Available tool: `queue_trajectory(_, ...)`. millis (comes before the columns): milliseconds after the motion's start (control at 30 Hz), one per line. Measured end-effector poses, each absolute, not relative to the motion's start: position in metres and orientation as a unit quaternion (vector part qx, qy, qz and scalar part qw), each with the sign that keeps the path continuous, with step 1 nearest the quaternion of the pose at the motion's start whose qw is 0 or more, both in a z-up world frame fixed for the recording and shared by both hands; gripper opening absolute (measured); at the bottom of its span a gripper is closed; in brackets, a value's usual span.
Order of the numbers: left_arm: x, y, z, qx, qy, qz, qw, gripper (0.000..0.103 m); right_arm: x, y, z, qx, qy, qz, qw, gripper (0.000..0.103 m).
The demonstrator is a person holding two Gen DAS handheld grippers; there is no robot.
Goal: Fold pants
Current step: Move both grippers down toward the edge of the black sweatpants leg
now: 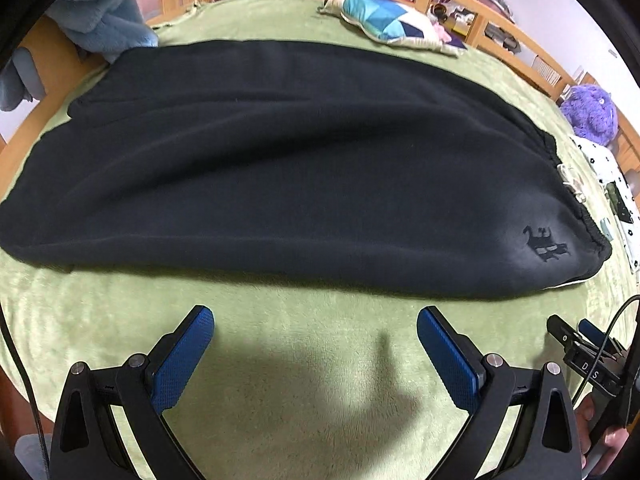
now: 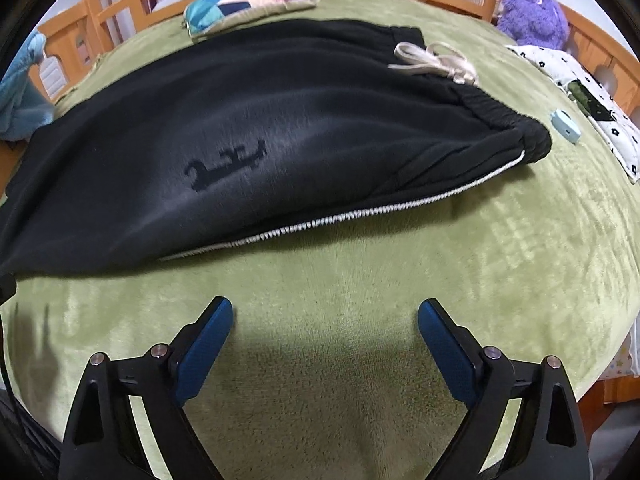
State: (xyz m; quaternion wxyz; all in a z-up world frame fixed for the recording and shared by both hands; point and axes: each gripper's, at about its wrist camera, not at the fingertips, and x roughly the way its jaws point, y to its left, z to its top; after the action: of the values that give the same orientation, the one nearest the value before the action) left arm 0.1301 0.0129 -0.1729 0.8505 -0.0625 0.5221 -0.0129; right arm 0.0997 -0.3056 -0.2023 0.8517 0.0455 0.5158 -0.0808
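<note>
Green blanket under black pants

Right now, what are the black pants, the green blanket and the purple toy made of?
The black pants look like soft fleece or brushed knit: matte, with a pale sheen where the nap catches light. The green blanket seems to be plush, since its pile shows brushed streaks. The purple toy looks like shaggy fake fur, though it is too blurred to be sure.

One pants, two tongs.
</note>
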Motion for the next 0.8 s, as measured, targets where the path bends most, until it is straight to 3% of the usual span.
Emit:
queue_trajectory(467,0.14,0.011,-0.21,-0.072,0.557,0.006,0.827,0.102,0.105,-0.303,-0.213,0.041,0.522,-0.069,0.849,0.094)
queue_trajectory(800,0.137,0.033,-0.205,-0.118,0.54,-0.009,0.833,0.101,0.105,-0.308,-0.222,0.058,0.496,-0.071,0.864,0.103)
